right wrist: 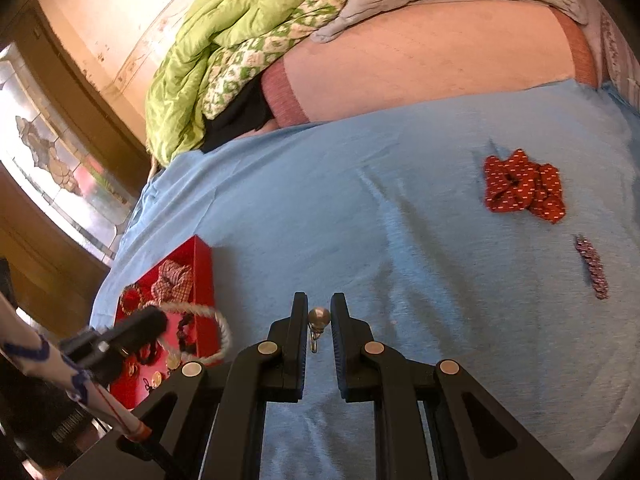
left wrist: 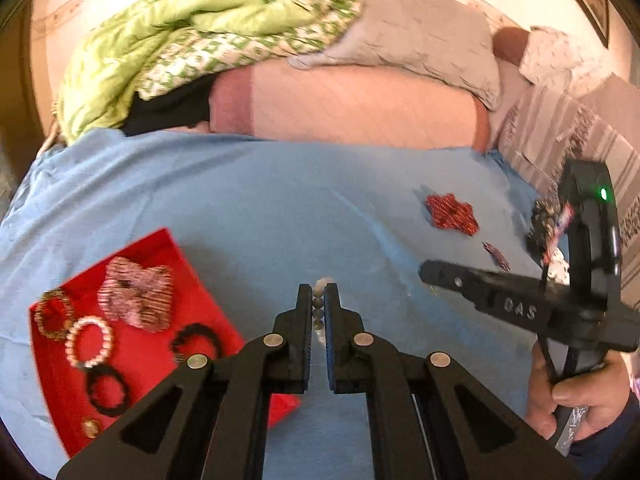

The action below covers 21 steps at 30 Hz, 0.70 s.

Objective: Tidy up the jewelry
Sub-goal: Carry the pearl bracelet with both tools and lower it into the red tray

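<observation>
On blue bedsheet (right wrist: pixel 360 208): one red tray (left wrist: pixel 160 256), one red scrunchie (right wrist: pixel 522 186), one beaded strip (right wrist: pixel 592 268). Inside tray: one checked scrunchie (left wrist: pixel 136 294), one pearl bracelet (left wrist: pixel 89 340), several dark rings. Left gripper (left wrist: pixel 319 300) clamped on bead strand (left wrist: pixel 318 312), lifted right of tray. Right gripper (right wrist: pixel 319 316) nearly closed around silver ball pendant (right wrist: pixel 319 316); contact unclear.
</observation>
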Motion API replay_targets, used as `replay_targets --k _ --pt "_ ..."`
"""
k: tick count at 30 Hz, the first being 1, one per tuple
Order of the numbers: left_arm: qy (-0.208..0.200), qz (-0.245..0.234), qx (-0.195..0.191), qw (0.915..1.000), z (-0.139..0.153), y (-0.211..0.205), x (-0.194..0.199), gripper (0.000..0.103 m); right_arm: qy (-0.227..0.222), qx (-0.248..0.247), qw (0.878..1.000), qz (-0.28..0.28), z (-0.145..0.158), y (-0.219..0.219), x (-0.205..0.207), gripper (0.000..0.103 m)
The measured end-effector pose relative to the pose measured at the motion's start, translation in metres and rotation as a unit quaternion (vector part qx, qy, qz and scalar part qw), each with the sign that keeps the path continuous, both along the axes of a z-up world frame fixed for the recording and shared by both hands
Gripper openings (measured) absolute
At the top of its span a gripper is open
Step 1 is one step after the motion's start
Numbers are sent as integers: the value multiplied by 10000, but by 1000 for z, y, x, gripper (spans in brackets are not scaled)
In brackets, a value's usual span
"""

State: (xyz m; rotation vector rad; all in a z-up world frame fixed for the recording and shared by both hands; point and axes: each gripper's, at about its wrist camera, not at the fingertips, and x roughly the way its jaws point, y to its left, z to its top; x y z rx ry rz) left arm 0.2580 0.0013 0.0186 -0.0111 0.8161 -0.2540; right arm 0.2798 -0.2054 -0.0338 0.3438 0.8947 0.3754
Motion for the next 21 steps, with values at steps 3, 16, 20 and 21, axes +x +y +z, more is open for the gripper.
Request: replay_targets --k 3,16,20,21 --pt "-22 227 -44 9997 5 26 0 5 -28 -26 9998 198 1 16 1 12" --pt "127 1191 31 9928 1 118 -21 5 -187 -32 9931 1156 7 109 -16 12" --pt "265 1334 -32 9907 -11 137 -31 5 -158 -34 9897 1424 1 135 -22 12" --pt "292 1379 -37 9900 -13 141 -31 5 -152 -49 9888 1482 0 140 -23 12"
